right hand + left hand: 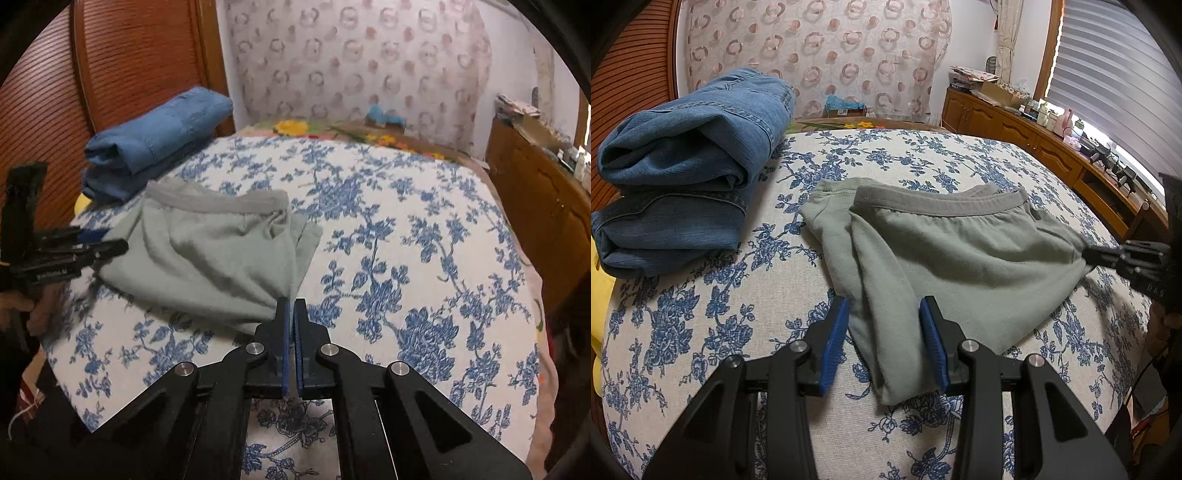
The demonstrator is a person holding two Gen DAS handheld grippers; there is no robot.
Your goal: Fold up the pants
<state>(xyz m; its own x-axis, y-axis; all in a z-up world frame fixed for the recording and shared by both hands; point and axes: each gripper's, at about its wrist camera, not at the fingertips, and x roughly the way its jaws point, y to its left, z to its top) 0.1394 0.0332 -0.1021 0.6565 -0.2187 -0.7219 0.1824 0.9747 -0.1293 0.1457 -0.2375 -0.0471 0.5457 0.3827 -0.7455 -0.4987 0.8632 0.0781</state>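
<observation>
Grey-green pants (945, 254) lie crosswise between my grippers: right gripper (294, 306) pinches their corner, left gripper (884, 314) seemingly straddles the other end, spread.

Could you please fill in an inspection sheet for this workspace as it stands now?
Surface: bed under white cover with blue flower print.
Job's things: grey-green soft cotton pants, partly folded, waistband away from the cameras.
Clutter: folded blue denim jeans stacked at the bed's edge.
Grippers: left tool open, its pads either side of the pants' fold; right tool shut on a pants corner.
Cables: nothing seen.
Surroundings: patterned sheer curtain, cluttered wooden sideboard, window blind.
</observation>
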